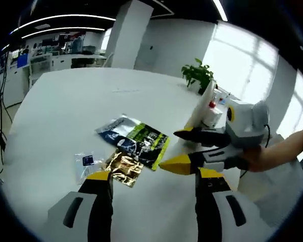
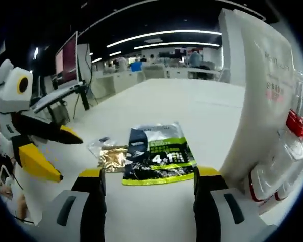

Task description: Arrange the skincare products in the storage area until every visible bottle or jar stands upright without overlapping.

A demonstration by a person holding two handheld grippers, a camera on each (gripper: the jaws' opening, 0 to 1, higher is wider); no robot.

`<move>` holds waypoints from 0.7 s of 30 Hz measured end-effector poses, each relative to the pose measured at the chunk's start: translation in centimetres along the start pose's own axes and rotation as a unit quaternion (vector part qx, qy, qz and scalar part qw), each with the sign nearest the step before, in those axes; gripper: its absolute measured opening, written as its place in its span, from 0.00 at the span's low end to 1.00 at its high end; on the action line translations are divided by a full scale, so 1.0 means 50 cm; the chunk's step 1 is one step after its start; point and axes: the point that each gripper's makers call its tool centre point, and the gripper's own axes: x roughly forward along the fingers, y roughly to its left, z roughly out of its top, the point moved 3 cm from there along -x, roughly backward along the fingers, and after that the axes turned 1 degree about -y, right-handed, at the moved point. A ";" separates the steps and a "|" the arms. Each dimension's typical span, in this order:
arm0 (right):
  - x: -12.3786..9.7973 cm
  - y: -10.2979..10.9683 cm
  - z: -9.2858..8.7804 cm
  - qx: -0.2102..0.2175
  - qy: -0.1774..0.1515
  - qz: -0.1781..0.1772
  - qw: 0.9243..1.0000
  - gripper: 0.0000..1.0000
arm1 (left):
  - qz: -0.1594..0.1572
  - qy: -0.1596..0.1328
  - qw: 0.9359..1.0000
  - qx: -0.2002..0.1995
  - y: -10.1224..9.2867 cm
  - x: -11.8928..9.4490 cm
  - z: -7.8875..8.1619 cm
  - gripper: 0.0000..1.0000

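Flat skincare sachets lie mid-table: a green-and-black packet [image 1: 147,145] [image 2: 161,159], a dark blue one [image 1: 112,129] partly under it, a gold one [image 1: 123,169] [image 2: 111,158] and a small clear one [image 1: 86,164] [image 2: 98,144]. A tall white pouch [image 1: 206,103] [image 2: 262,101] stands at the right, with red-capped clear bottles [image 2: 292,132] against it. My left gripper [image 1: 154,175] [image 2: 70,159] is open just short of the gold sachet. My right gripper [image 2: 149,176] [image 1: 169,148] is open too, near the green packet's edge, and holds nothing.
A potted plant [image 1: 197,74] stands behind the pouch on the white table [image 1: 70,96]. A person's hand [image 1: 272,154] holds the right gripper. Desks and monitors [image 2: 65,55] lie beyond the table's far edge.
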 end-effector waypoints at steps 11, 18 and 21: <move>0.029 0.004 0.004 0.051 -0.008 -0.035 0.998 0.79 | -0.004 -0.008 0.999 -0.054 0.043 0.056 0.026 0.49; 0.051 0.004 0.004 0.062 -0.010 -0.037 0.997 0.77 | 0.005 -0.008 0.997 -0.074 0.057 0.074 0.028 0.45; 0.056 -0.005 0.008 0.075 -0.016 -0.046 0.996 0.74 | 0.007 -0.007 0.997 -0.078 0.065 0.081 0.031 0.43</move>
